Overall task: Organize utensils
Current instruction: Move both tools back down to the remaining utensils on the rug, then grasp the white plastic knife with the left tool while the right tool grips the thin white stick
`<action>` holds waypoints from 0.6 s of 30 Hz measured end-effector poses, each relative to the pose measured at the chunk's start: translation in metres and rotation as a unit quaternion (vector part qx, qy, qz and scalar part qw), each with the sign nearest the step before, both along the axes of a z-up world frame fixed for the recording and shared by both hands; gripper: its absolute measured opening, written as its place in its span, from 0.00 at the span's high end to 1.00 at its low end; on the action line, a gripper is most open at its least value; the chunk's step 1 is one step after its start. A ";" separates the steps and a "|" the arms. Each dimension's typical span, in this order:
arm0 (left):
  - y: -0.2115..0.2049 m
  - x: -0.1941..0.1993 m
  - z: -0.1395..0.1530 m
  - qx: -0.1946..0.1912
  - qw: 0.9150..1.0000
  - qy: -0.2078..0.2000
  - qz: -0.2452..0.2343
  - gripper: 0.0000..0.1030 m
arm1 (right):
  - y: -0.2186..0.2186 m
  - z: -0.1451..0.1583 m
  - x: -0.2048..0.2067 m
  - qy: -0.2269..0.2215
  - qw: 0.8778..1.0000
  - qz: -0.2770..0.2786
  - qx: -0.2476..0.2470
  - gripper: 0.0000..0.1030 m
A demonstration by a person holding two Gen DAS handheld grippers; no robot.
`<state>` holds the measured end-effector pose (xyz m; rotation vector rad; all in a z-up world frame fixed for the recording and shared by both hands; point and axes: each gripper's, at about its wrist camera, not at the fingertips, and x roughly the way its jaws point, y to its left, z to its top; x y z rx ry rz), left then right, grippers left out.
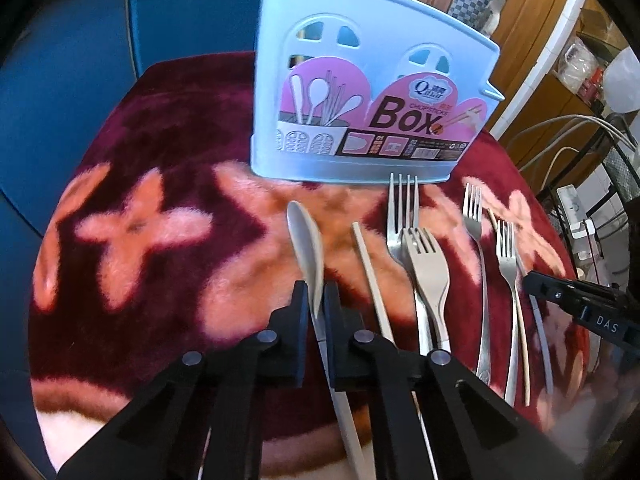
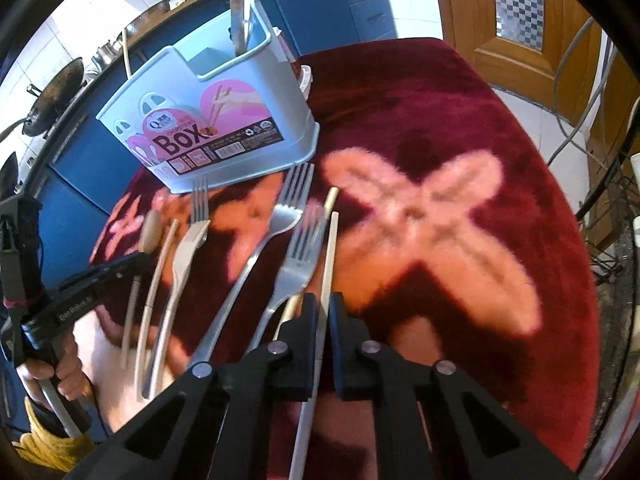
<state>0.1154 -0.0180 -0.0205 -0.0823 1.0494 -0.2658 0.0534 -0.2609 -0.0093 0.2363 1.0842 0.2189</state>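
Four forks (image 1: 402,216), one spoon (image 1: 306,240), three chopsticks (image 1: 372,280), one box (image 1: 360,92).

Blue box (image 1: 360,92) blocks far centre; forks (image 1: 404,216) crowd right; left desk (image 1: 140,200) open.

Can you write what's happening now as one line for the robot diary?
left gripper: shut on spoon | right gripper: shut on chopstick | blue box: upright behind row of forks
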 end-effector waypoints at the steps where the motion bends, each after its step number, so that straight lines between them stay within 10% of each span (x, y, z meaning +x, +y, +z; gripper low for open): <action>1: 0.001 0.001 -0.001 0.000 1.000 0.010 -0.001 0.94 | -0.002 0.000 -0.001 0.004 1.000 0.001 -0.004 0.92; 18: 0.001 0.013 -0.004 -0.002 0.998 0.048 -0.034 0.94 | 0.012 -0.007 0.027 0.055 0.994 0.062 -0.068 0.91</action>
